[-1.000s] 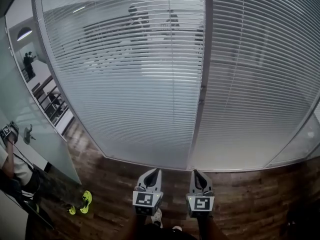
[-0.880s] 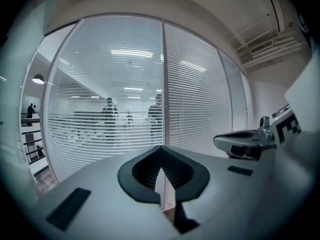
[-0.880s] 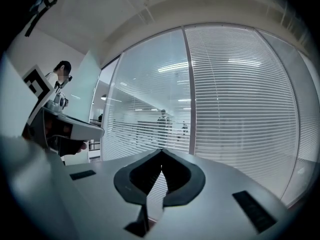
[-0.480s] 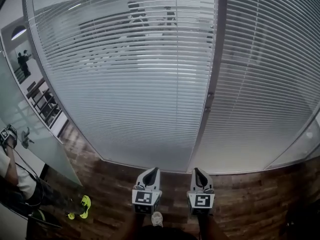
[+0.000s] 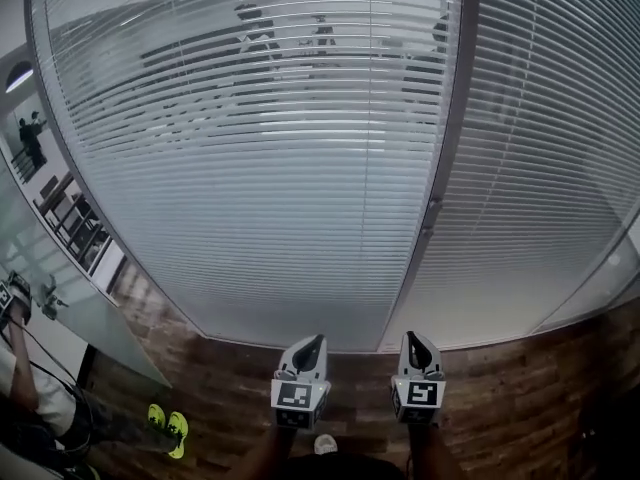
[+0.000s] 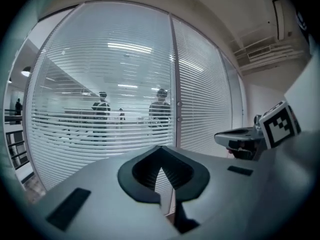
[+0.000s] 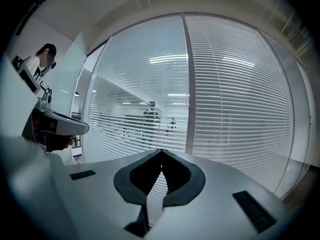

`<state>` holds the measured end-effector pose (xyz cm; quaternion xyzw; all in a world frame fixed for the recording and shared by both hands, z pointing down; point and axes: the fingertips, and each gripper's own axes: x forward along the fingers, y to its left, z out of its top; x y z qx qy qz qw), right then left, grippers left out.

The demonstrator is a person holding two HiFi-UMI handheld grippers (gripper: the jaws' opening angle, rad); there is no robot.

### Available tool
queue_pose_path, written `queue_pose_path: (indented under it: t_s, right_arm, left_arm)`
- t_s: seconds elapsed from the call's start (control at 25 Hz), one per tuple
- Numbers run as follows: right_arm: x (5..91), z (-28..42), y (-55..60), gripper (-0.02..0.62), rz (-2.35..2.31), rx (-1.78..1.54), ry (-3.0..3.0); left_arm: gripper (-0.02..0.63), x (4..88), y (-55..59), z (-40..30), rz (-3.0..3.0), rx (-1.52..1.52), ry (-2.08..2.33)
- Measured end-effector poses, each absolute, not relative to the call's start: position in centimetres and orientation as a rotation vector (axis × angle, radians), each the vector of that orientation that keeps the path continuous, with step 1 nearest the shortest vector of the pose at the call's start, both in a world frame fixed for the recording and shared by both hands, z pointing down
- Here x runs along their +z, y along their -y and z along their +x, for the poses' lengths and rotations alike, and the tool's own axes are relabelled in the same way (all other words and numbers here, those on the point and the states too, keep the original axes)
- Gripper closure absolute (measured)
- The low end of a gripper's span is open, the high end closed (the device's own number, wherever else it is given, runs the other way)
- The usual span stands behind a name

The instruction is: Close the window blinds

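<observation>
Near edge of head view, over the wooden floor (image 5: pixel 225 373): left gripper (image 5: pixel 311 342) and right gripper (image 5: pixel 416 339), both with jaws together and nothing in them. Neither touches the window blinds (image 5: pixel 250 188) ahead. Versus a second ago, the right gripper and the frame post (image 5: pixel 445 158) sit further right. Upper left-panel slats remain see-through, with figures (image 5: pixel 252 28) behind.

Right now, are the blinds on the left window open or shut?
Partly open. Through the slats of the left blinds you can see people standing behind the glass; the right blinds look shut.
</observation>
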<state>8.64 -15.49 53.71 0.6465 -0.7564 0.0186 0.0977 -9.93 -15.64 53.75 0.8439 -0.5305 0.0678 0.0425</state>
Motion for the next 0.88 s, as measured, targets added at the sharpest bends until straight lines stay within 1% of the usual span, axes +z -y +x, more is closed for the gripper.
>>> queue_pose_path:
  t_s: [0.16, 0.4, 0.68, 0.88]
  right_arm:
    - [55.2, 8.2, 15.8, 0.594, 1.962, 0.062, 2.208]
    - [53.2, 9.1, 17.0, 0.594, 2.024, 0.045, 2.167]
    - [53.9, 11.2, 18.5, 0.594, 2.050, 0.083, 2.148]
    - [55.4, 12.8, 19.9, 0.595, 2.035, 0.075, 2.158]
  left_arm:
    - [0.606, 54.7, 16.6, -10.2, 2.628, 0.207, 1.571]
    - [0.606, 51.9, 17.9, -10.2, 2.630, 0.221, 1.509]
    - [0.606, 51.7, 20.4, -8.6, 2.648, 0.217, 1.485]
    - [0.606, 54.0, 23.0, -7.5, 2.680, 0.209, 1.532]
